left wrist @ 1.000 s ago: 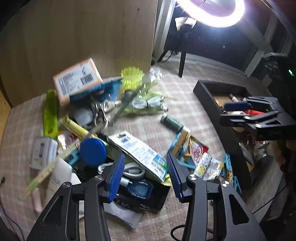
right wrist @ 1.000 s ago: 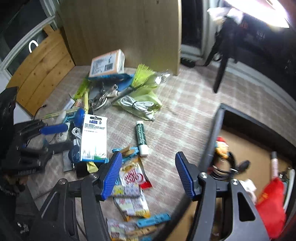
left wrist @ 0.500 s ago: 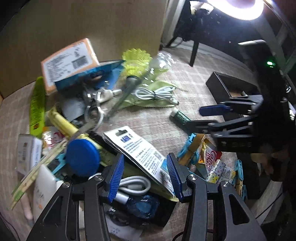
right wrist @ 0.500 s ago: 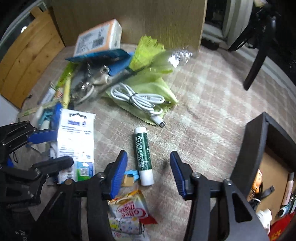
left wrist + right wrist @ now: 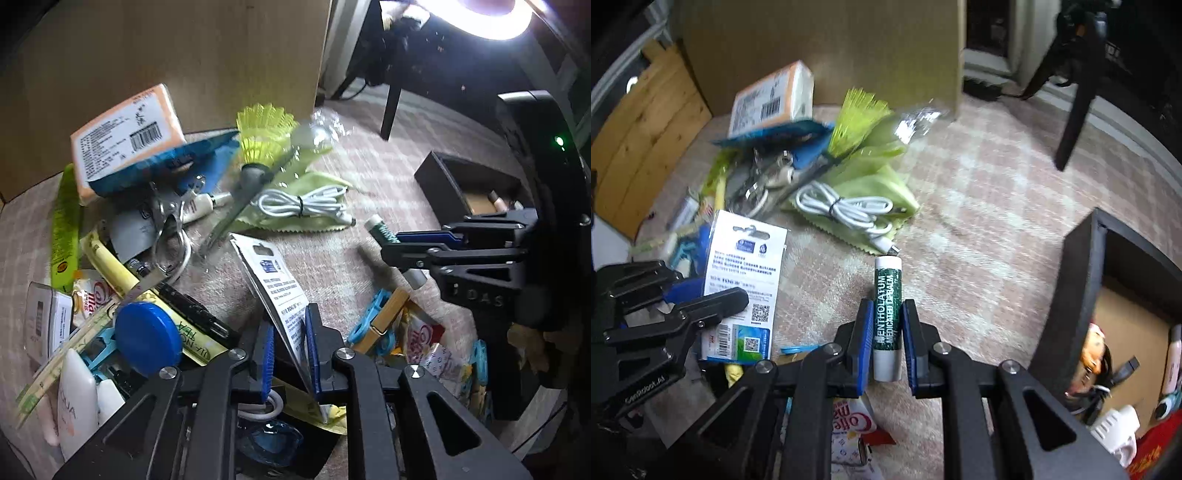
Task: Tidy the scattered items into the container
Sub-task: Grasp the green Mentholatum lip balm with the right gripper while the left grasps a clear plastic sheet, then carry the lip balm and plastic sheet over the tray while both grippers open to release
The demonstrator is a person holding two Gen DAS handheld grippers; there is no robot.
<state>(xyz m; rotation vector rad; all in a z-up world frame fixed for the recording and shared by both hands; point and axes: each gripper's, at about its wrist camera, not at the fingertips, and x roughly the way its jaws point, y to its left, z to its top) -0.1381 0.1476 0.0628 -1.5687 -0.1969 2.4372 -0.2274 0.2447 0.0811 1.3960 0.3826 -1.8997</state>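
Step in hand: double pick-up. The right claw [image 5: 885, 341] has just been closing and is now clamped on the balm stick [image 5: 887, 314], which lies on the bench [image 5: 979, 229]. The left claw [image 5: 289, 360] has likewise just closed, and the card [image 5: 275, 284] is pinched by its near edge, tilted up out of the clutter. The box [image 5: 1082, 288] stands at right, partly filled. Next, judged: both items are to be lifted clear, carried right and released over the box.
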